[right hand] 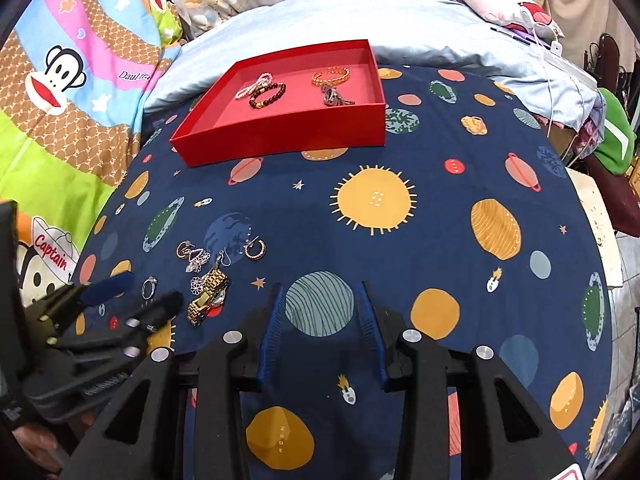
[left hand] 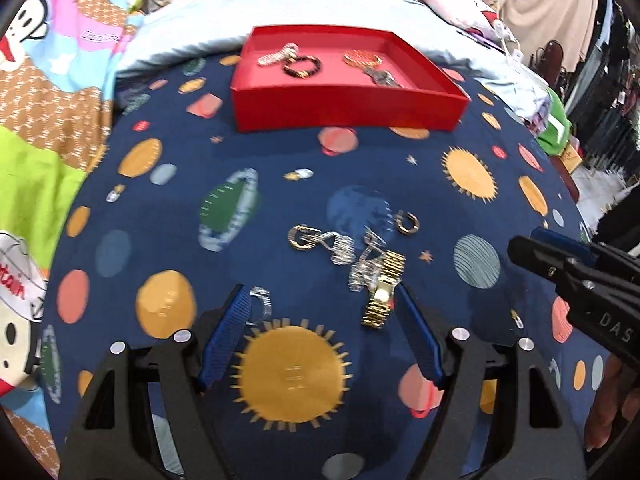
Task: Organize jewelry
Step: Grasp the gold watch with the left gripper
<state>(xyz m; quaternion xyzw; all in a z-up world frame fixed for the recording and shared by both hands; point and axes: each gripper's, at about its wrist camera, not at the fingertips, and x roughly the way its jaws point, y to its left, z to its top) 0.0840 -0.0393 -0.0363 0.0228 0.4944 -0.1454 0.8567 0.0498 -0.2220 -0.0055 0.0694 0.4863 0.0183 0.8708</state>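
1. Where the bed is covered by a dark blue cloth (right hand: 400, 128) printed with planets and suns, a shallow red box (right hand: 280, 128) is set toward the far side, its back edge near a pale blue pillow (right hand: 320, 20).
2. 4 pieces are seen inside the box: a pearl bracelet (right hand: 252, 84) touching a dark bead bracelet (right hand: 267, 95) on the left, and an orange bracelet (right hand: 331, 75) with a dark, tangled piece (right hand: 334, 98) just in front of it on the right.
3. A loose heap of jewelry is spread on the cloth well apart from the box: a gold watch (left hand: 383, 290), silver filigree earrings (left hand: 340, 246), a gold link earring (left hand: 303, 237) and a small hoop earring (left hand: 407, 222).
4. A silver ring (right hand: 149, 287) is found lying between the fingers of the left gripper (left hand: 322, 328) in the right wrist view; it is not touched by the pads.
5. The left gripper's jaws are held wide, with nothing gripped, and the watch lies just beside its right-hand finger.
6. The right gripper (right hand: 320, 312) is kept over bare cloth to the right of the heap, its jaws standing narrower and empty.
7. A cartoon monkey blanket (right hand: 60, 80) is seen along the left.
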